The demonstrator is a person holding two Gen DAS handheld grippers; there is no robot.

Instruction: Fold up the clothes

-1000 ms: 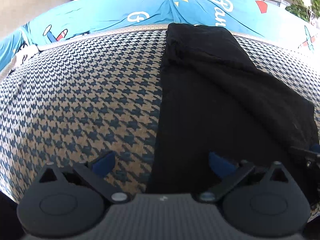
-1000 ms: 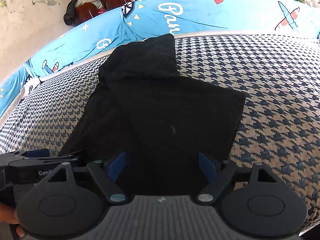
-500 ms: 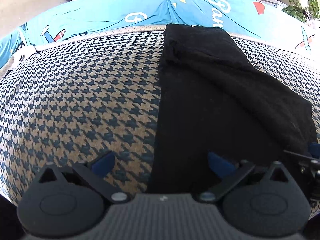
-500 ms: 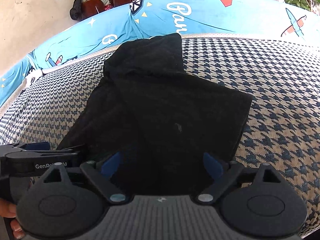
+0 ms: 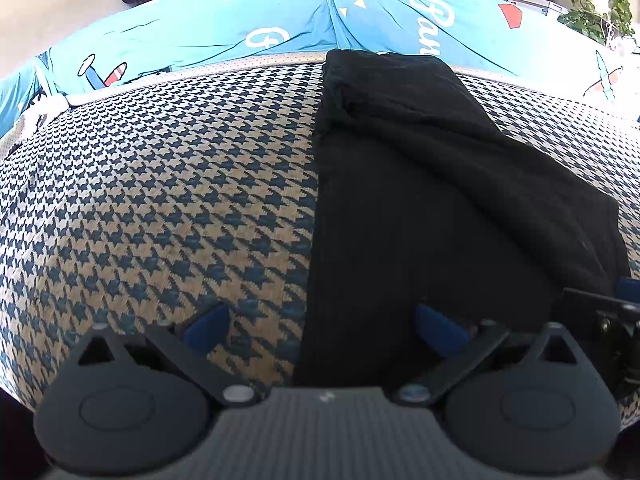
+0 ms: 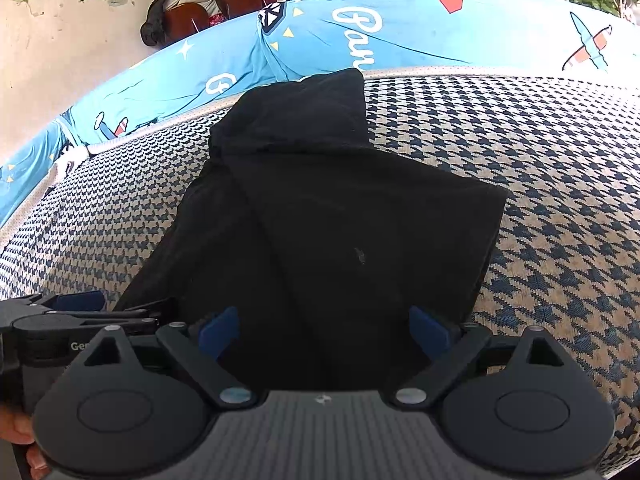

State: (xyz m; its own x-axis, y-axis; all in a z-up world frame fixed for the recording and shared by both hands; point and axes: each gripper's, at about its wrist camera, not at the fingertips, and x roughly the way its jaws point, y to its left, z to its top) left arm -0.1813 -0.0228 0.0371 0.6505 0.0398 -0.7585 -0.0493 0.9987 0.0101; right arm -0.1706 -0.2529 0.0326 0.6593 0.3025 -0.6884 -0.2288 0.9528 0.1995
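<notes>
A black garment (image 5: 420,200) lies folded lengthwise on the houndstooth cover (image 5: 160,200), with a flap laid slantwise over its right side. My left gripper (image 5: 320,320) is open over the garment's near left edge, one pad above the cover and the other above the black cloth. In the right wrist view the garment (image 6: 340,220) fills the middle. My right gripper (image 6: 324,330) is open over its near end, and nothing is pinched between the pads. Each gripper shows at the edge of the other's view: right gripper (image 5: 600,308), left gripper (image 6: 80,312).
A blue printed sheet (image 5: 240,28) runs along the far side of the houndstooth cover (image 6: 560,200). Behind it stand brown chairs with a dark jacket (image 6: 208,4) and a potted plant (image 5: 600,8). A person's fingers (image 6: 16,432) show at the lower left.
The right gripper's pads have spread wider apart. The garment lies as before, and the left gripper has kept still.
</notes>
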